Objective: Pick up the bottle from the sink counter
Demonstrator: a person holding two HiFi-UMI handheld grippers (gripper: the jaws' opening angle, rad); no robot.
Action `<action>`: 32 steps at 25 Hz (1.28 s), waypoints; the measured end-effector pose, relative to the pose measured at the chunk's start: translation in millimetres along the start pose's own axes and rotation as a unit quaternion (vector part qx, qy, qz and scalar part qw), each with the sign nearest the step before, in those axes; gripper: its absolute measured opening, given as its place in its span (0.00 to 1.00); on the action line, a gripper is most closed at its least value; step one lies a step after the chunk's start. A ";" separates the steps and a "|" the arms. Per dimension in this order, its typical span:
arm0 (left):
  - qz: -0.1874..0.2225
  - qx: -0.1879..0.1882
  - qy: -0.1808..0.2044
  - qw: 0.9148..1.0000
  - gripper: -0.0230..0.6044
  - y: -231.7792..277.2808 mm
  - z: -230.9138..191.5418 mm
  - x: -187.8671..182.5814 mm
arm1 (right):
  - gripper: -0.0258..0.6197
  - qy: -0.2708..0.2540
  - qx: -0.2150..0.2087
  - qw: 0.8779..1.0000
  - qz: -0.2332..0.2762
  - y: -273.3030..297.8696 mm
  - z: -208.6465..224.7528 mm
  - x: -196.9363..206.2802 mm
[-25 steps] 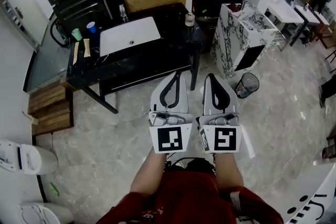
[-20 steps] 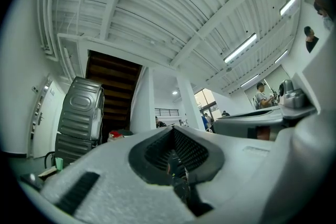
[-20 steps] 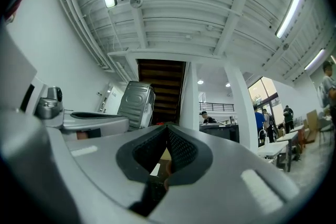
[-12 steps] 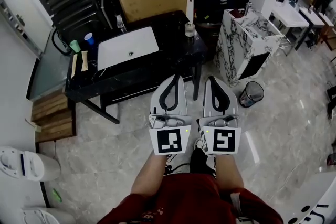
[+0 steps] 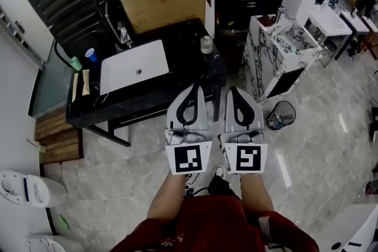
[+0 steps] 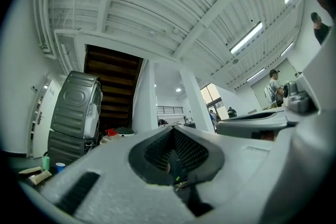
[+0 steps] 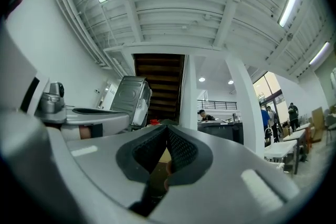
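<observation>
The bottle (image 5: pixel 206 44) stands on the dark sink counter (image 5: pixel 184 49) in the upper middle of the head view, just right of the white basin (image 5: pixel 133 66). You hold your left gripper (image 5: pixel 194 88) and right gripper (image 5: pixel 234 91) side by side at centre frame, just below the counter and apart from the bottle. Each has its fingers pressed together, with nothing between them.

The bottle (image 5: pixel 205 44) stands on the counter (image 5: pixel 183 50), right of the basin (image 5: pixel 118 71) — a box (image 5: pixel 168 6) behind.
</observation>
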State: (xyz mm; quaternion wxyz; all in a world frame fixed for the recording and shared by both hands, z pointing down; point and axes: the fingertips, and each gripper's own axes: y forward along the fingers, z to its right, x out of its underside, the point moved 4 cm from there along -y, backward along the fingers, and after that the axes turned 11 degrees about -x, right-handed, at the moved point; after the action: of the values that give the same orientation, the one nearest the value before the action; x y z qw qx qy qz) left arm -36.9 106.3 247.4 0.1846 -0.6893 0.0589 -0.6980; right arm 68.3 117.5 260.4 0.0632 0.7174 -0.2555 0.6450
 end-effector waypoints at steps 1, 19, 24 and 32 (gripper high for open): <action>0.001 0.000 0.002 1.000 0.04 8.0 3.4 0.5 | 0.04 0.001 0.000 1.000 0.005 4.9 7.9 -0.9; 0.026 -0.024 0.022 0.999 0.04 126.4 45.4 19.8 | 0.04 -0.002 -0.032 0.999 0.032 84.4 113.0 13.0; 0.021 -0.028 0.035 0.999 0.04 144.9 47.5 31.1 | 0.04 0.003 -0.040 0.999 0.027 99.9 127.6 25.9; 0.008 -0.029 0.032 0.999 0.04 180.6 23.7 59.6 | 0.04 0.003 -0.045 0.999 0.017 144.2 129.8 50.8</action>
State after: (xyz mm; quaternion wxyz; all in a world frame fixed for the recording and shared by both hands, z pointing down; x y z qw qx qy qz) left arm 19.4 -76.9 243.7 0.1683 -0.6713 0.0909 -0.7161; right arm 121.5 -75.9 253.9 0.0852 0.7074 -0.2962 0.6361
